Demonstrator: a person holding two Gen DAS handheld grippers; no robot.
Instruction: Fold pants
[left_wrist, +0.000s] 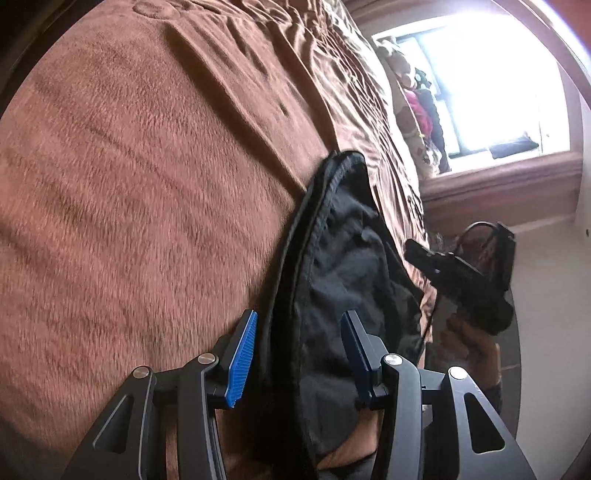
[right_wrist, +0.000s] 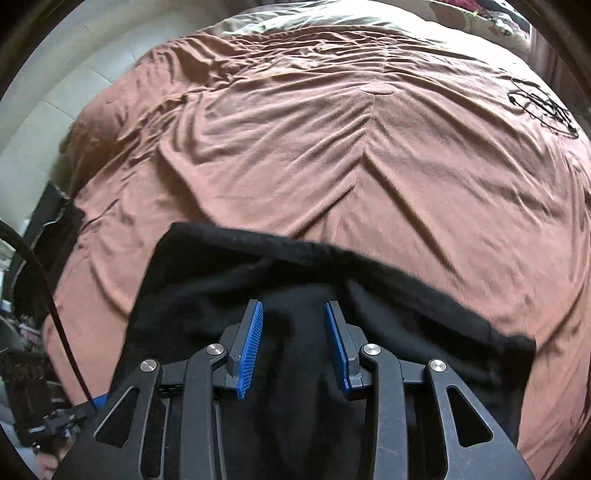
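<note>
Black fabric, soft and rumpled: the dark cloth pants (right_wrist: 332, 280) spread on the brown, creased plush bedspread (right_wrist: 332, 147), bunched toward the near edge of the bed. In the right wrist view, directly beneath and ahead of the right hand-held gripper (right_wrist: 294, 314); blue ribbed pads (right_wrist: 251, 347) set apart, jaws parted, a ridge of the black cloth rising in the gap between them, no visible pinch on it. Far hem running across just beyond the fingertips, brown cover past that. In the left wrist view, camera rolled sideways, same pants (left_wrist: 343, 266) as a stitched-edged fold reaching away from the left hand-held gripper (left_wrist: 299, 317); jaws wide, the seamed edge passing through the gap nearer the left-hand blue pad (left_wrist: 242, 358), contact impossible to tell. Other black gripper (left_wrist: 461, 273) well off to the right of the garment, near the bright window (left_wrist: 491, 81) with its reddish sill.
</note>
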